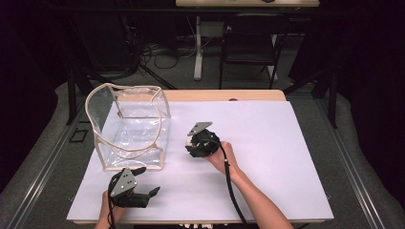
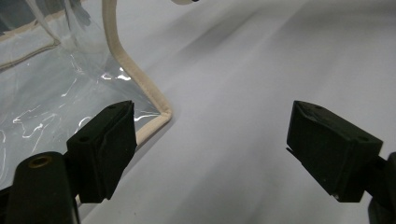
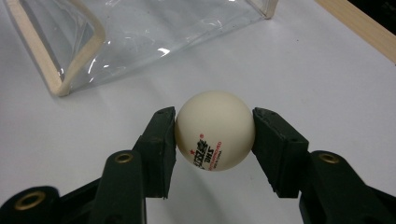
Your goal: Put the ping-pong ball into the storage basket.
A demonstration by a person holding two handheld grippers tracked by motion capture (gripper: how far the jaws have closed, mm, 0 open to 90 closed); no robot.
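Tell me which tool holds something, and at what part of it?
The right tool holds a white ball, pinched at its two opposite sides. The left tool is open and holds nothing, beside the clear bag.

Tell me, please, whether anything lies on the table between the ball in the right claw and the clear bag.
Nothing visible does. The right claw is shut on the white ball, and bare white table lies between it and the clear bag. The left claw sits open near the bag's front corner, off that line.
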